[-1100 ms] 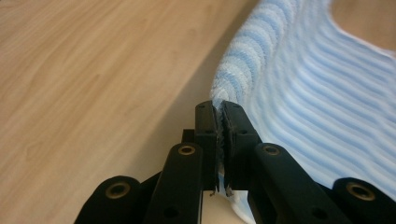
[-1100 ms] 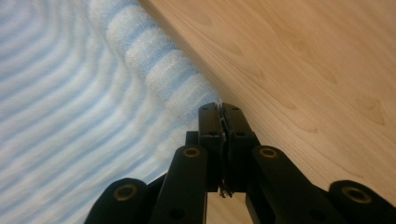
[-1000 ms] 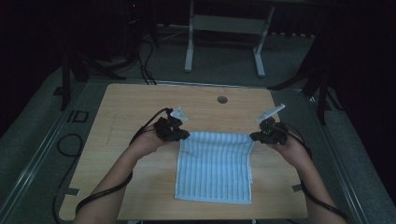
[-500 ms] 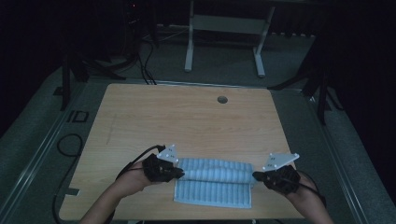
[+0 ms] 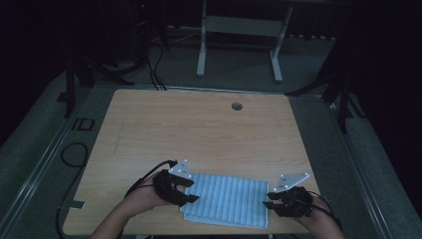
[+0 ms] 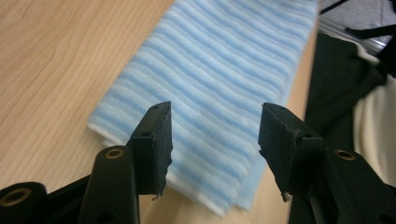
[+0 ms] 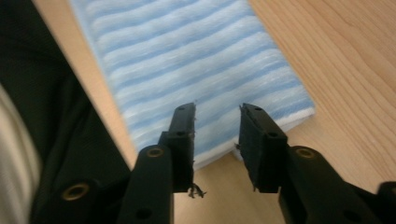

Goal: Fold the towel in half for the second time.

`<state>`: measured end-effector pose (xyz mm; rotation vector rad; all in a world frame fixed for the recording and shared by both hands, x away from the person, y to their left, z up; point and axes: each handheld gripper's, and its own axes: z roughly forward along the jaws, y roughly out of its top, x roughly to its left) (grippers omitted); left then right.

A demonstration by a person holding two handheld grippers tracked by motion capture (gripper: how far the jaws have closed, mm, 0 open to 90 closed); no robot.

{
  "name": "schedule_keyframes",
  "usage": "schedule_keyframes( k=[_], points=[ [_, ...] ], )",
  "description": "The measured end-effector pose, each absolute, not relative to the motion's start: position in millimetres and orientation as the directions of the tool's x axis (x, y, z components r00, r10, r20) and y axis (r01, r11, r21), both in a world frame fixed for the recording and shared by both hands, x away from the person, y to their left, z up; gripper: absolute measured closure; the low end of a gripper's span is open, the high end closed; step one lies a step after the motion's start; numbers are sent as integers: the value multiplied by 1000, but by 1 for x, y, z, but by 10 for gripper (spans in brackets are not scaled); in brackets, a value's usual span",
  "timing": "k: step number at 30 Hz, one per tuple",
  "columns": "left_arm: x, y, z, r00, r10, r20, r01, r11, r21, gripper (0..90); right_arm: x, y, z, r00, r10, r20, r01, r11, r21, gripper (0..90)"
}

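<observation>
Both tools flank the folded towel, jaws just opened.

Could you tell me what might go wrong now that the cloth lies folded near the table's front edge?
The folded cloth sits close to the front edge of the table, so a nudge could push it off. The left claw and right claw have just been opening, with the cloth's ends at their tips but not pinched; pulling back carelessly may snag a layer and undo the fold. The layers already look slightly uneven at the corners.
</observation>
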<state>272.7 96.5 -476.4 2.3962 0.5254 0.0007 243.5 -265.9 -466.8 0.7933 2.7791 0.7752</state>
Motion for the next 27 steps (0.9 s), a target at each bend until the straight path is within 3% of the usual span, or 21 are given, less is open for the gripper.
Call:
schedule_keyframes(
  k=[11, 27],
  points=[
    [288, 58, -528, 919, 362, -157, 388, -758, 524, 446, 276, -253, -521, -839, 545, 17, 502, 760, 412, 570],
    [325, 93, -529, 860, 496, -122, 481, -707, 518, 463, 340, -225, -524, -840, 541, 46, 506, 750, 426, 540]
  ],
)
